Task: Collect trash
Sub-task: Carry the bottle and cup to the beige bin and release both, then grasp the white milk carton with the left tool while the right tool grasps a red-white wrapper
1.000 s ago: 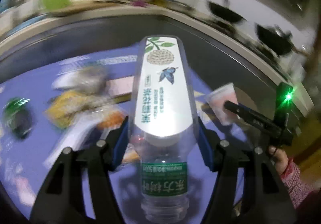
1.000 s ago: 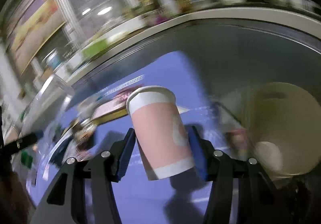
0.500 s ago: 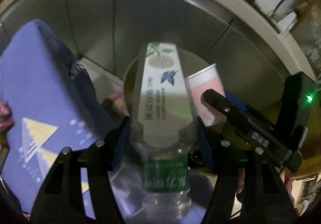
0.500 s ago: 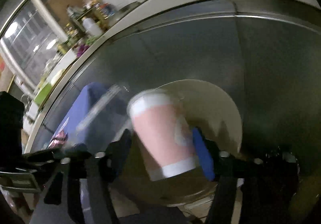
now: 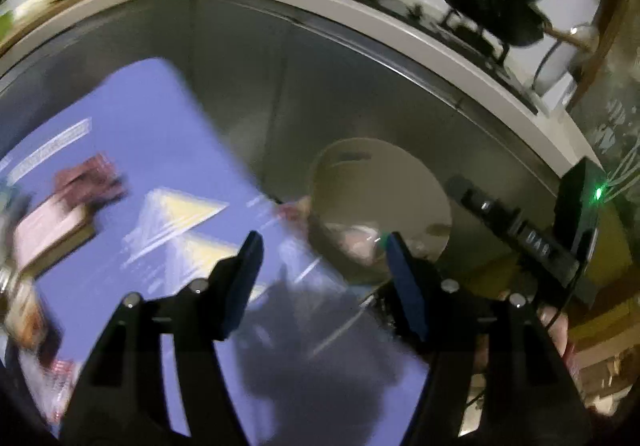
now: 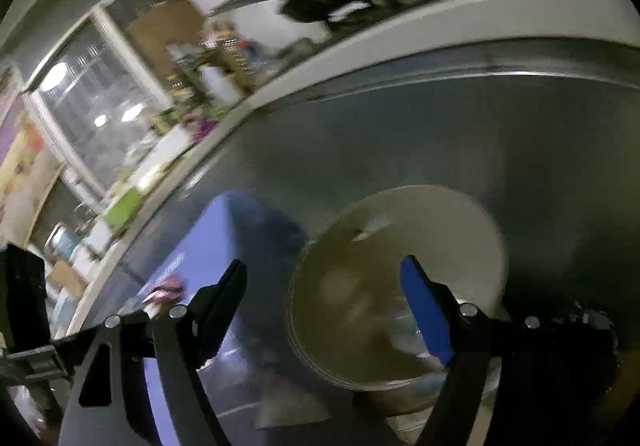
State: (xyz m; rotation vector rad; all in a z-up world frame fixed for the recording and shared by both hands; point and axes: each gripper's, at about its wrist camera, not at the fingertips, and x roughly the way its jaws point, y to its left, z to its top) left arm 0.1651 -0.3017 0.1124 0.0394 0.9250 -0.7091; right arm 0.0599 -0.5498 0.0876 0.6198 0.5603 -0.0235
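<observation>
My left gripper (image 5: 322, 246) is open and holds nothing; it hangs over the edge of the blue mat (image 5: 140, 126), beside the round beige bin (image 5: 380, 150). Blurred pinkish trash (image 5: 358, 242) lies inside the bin. My right gripper (image 6: 322, 270) points into the same bin (image 6: 440, 214). Its jaws are opening, with nothing between them. The bin's contents (image 6: 360, 306) are too blurred to tell apart. The right tool's black body (image 5: 532, 246) shows to the bin's right in the left wrist view.
A pink box (image 5: 52, 226) and a dark red wrapper (image 5: 88, 178) lie on the mat at the left. A steel counter wall (image 5: 320, 66) curves behind the bin. Black woks (image 5: 488, 2) stand on the ledge above.
The clear bottle has left my left gripper and the pink paper cup has left my right gripper. The right jaws have widened. The left view has swung back toward the mat.
</observation>
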